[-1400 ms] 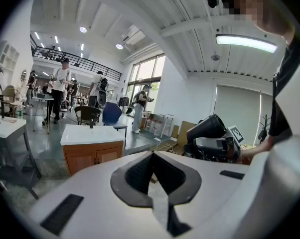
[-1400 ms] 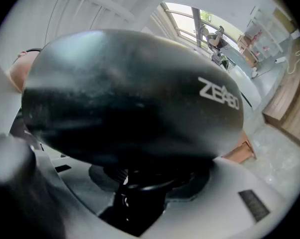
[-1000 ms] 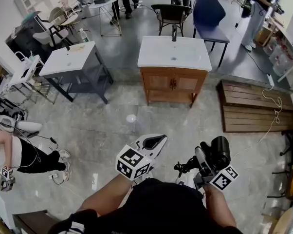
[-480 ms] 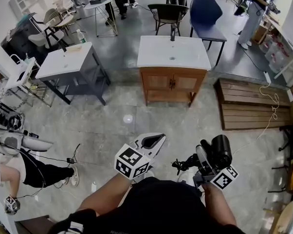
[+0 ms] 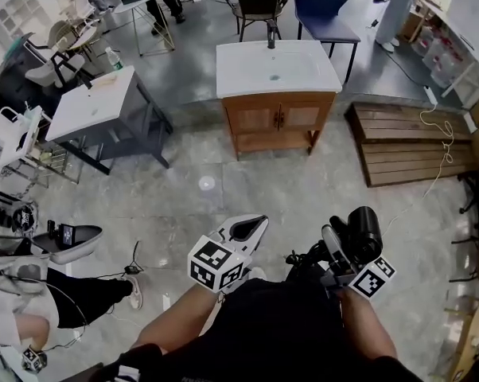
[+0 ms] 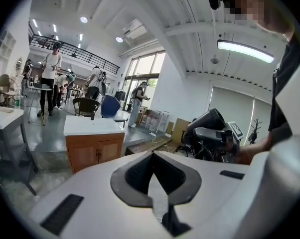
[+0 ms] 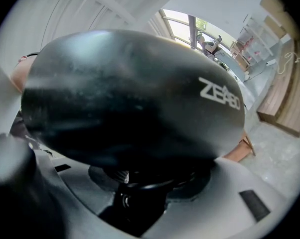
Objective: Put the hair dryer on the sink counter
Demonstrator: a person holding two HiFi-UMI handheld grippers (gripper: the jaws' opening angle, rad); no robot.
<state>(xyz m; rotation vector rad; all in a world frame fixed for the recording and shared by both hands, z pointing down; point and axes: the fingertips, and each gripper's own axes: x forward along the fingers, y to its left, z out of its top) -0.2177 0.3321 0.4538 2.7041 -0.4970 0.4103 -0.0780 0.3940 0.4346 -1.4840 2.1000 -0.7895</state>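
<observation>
Right gripper view, hair dryer (image 7: 130, 98) crowding frame, right claw (image 7: 140, 188) tips hidden

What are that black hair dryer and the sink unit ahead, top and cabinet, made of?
Hair dryer: probably plastic, black satin shell with soft highlights and white lettering.
Sink counter: smooth white, likely ceramic or cast stone.
Cabinet: wood or veneer, warm brown, panelled doors.
</observation>
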